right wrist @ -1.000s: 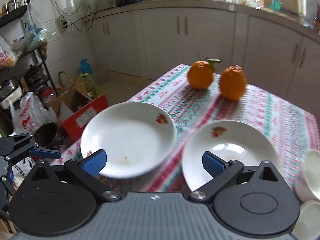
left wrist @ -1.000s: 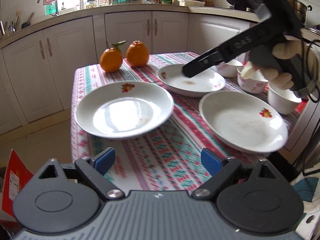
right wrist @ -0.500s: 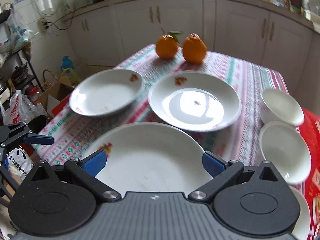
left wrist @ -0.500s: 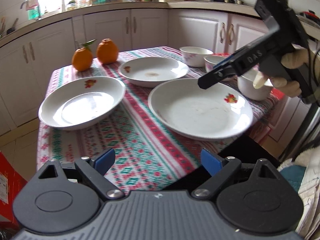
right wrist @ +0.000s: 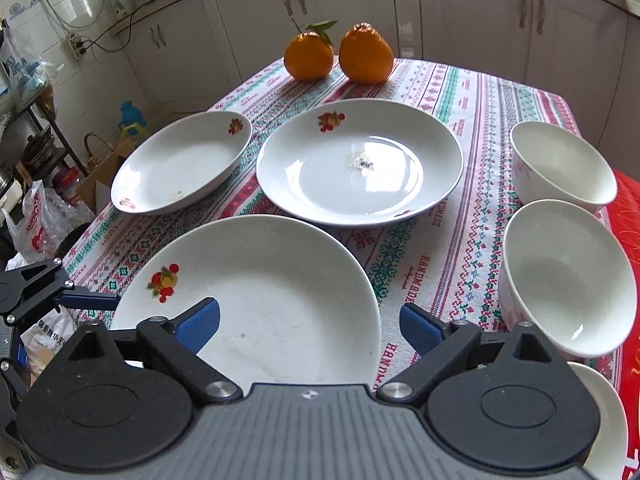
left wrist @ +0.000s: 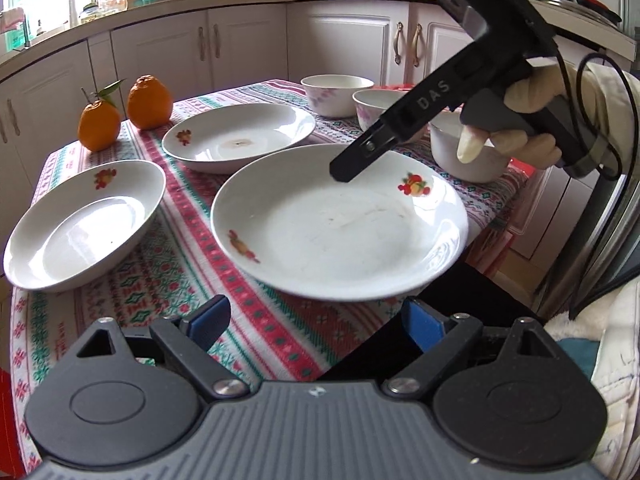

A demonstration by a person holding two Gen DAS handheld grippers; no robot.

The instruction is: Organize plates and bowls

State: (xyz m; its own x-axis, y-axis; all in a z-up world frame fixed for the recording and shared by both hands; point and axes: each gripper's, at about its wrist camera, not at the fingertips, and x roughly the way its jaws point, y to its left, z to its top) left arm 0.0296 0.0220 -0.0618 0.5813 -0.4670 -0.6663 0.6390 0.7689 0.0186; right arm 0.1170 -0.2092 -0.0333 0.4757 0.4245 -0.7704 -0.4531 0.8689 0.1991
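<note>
Careful, your right gripper (right wrist: 310,326) hangs empty over the nearest white fruit-print ceramic plate (right wrist: 256,292) at the patterned tablecloth's (right wrist: 404,256) edge, jaws closing, your left gripper (left wrist: 316,322) gapes empty, and a glancing nip could skid that plate off.

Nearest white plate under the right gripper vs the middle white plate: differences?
The nearest white plate overhangs the table edge; the middle white plate lies fully on the patterned tablecloth. The nearest one shows faint smears; the middle one has a dark speck at its centre. Both are white with fruit decals.
</note>
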